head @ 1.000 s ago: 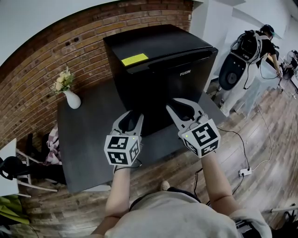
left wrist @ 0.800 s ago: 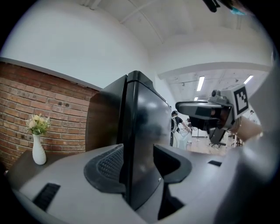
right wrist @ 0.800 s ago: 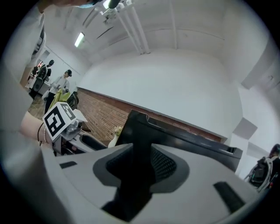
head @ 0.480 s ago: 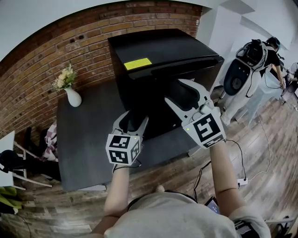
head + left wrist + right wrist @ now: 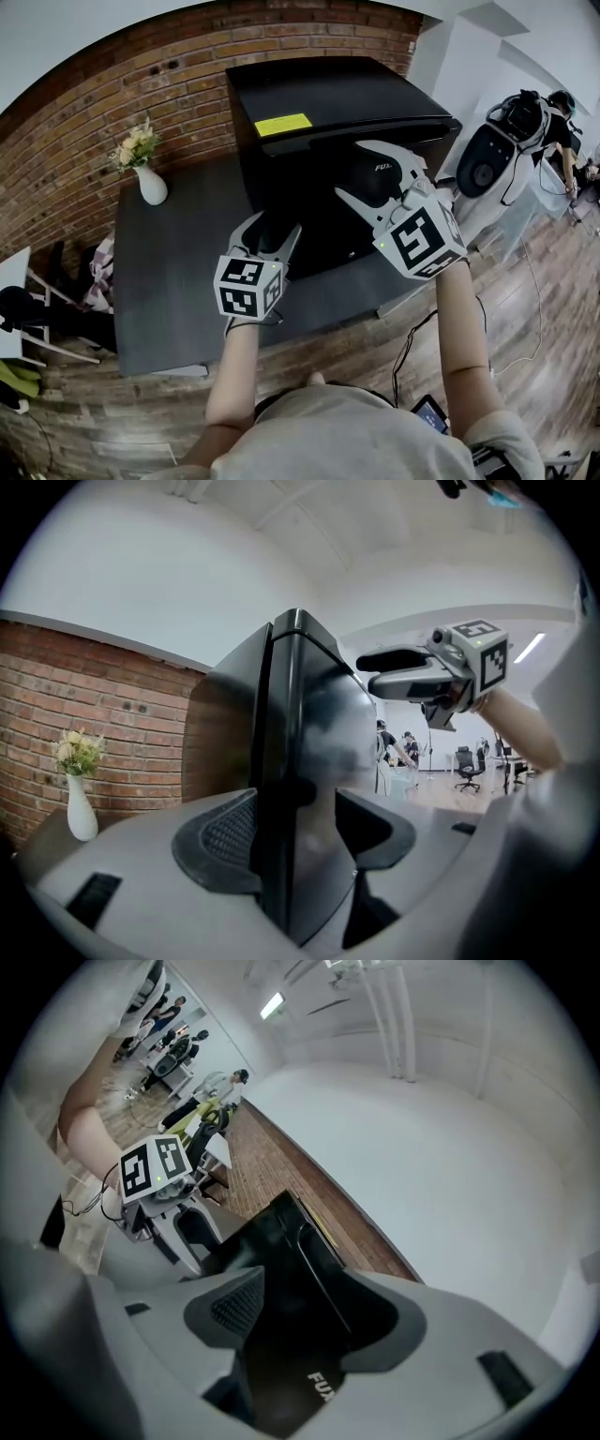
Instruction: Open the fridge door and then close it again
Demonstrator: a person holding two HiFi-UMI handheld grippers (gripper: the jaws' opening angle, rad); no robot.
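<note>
The main hazard is judged to lie at the right gripper (image 5: 352, 171). It is held before the upper front of the fridge (image 5: 328, 103) with its jaws opening. The fridge's front is seen between them in the right gripper view, but neither pad is pressed on it. If the jaws are closed on too little of the door's top lip, a slip off the edge is to be expected.

A second hazard is noted. The fridge stands free on the table (image 5: 178, 272), so a hard pull could drag or tip the whole cabinet instead of swinging the door (image 5: 323, 225).

The left gripper (image 5: 272, 232) is held low before the door's left part, its jaws spread wide on nothing. The fridge's front corner is framed between them, untouched. The hinge side cannot be told; should the door swing that way, this gripper would be struck.

The vase (image 5: 150, 185) is set well apart to the left and is judged to be out of danger.

Condition of the fridge: a small black cabinet is seen upright on the dark table against the brick wall (image 5: 112, 103), with a yellow label (image 5: 282, 124) on its top. The door seam is seen as a thin line, so the door is judged shut.
</note>
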